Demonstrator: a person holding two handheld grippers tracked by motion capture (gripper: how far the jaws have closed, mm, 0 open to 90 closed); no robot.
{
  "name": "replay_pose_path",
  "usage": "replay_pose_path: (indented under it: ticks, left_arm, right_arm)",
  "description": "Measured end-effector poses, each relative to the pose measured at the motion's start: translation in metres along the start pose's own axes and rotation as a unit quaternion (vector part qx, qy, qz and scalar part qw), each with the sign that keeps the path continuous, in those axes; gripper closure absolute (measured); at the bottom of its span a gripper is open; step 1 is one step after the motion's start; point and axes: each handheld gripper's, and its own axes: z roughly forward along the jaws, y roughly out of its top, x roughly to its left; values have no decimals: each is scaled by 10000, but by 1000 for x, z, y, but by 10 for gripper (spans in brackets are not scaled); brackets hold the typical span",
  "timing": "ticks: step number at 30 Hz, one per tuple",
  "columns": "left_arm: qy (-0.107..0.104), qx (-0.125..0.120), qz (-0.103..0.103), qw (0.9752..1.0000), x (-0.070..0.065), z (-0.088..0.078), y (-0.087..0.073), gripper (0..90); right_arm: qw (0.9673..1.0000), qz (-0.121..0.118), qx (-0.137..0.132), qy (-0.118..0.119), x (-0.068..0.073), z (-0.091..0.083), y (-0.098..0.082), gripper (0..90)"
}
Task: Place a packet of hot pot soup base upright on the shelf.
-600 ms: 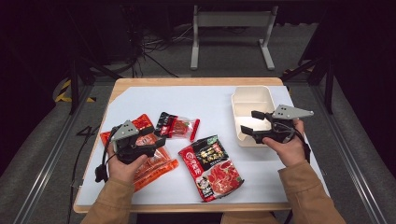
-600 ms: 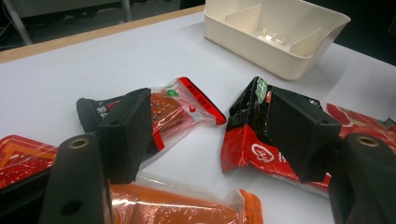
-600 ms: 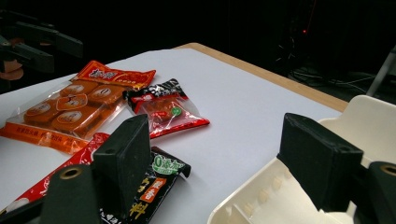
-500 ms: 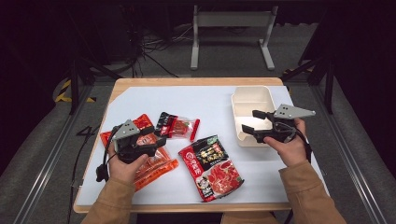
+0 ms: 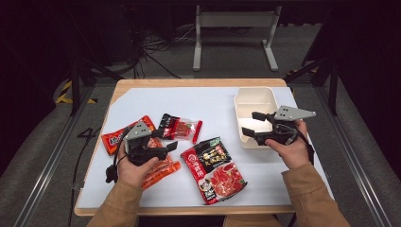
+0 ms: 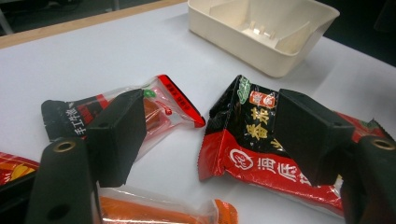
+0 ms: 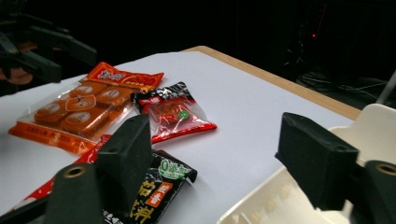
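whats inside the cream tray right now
No packet lies in the cream tray: bare walls and molded dividers show. In the high view the right gripper covers its near part, so that corner's floor is hidden.

Table (image 5: pixel 142 189) is lit evenly from above, everything around it drops to near black. Soft shadows, shiny packets (image 6: pixel 261 154) glare a bit, close tongs look blurry.

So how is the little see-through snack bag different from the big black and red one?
The small clear packet shows its red snacks inside; the big black-and-red packet is printed all over and hides its contents. The small clear packet lies farther from the person, the big one nearer. Both lie flat on the table, untouched.
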Motion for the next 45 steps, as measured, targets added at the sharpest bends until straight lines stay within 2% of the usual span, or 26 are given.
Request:
replay_pose_path:
  ticks: [2,5,9,11,15,18,21,23,27,28,29,33,34,41,44,45]
  left_arm:
    - [-49,49,1,10000,-2,4,1,262]
    - [-33,136,63,9999,-6,10,1,263]
    - [30,322,173,9993,-13,19,1,264]
    - [29,432,290,9986,-17,26,1,264]
    - [-81,547,194,9983,-19,36,0,267]
    - [-182,652,182,9975,-18,44,-3,302]
    - [-243,754,122,9968,-17,51,-7,330]
    - [-277,768,118,9966,-16,54,-9,342]
    - [-293,857,-59,9959,-15,59,-14,349]
    - [-273,897,-25,9956,-14,61,-14,348]
    - [-307,962,-99,9948,-14,63,-15,349]
    - [-315,1116,-120,9932,-15,69,-18,355]
    - [-312,1131,-108,9930,-14,70,-19,354]
    - [-334,1319,-294,9903,-11,78,-24,376]
    - [-296,1458,-156,9887,-12,81,-26,419]
    - [-285,1484,-130,9884,-13,83,-27,428]
  right_arm:
    - [9998,179,-11,-91,0,2,-1,137]
    - [9997,195,-17,-153,0,2,-1,146]
    - [9999,63,52,-149,2,0,-1,198]
    - [9998,-94,148,-106,2,-1,0,244]
    - [9996,-179,212,-75,4,-2,0,288]
    - [9988,-277,391,-52,5,-4,0,360]
    - [9987,-273,438,24,6,-5,0,406]
    - [9985,-200,495,100,8,-4,0,415]
    - [9979,-389,513,55,10,-2,1,412]
    - [9977,-427,519,68,11,-2,1,411]
    - [9976,-429,529,91,11,-1,1,410]
    - [9976,-489,453,173,13,0,1,406]
    - [9978,-399,494,213,14,0,1,414]
    - [9975,-290,608,211,16,0,1,434]
    - [9974,10,656,311,17,0,1,435]
    - [9972,-1,698,274,18,0,1,441]
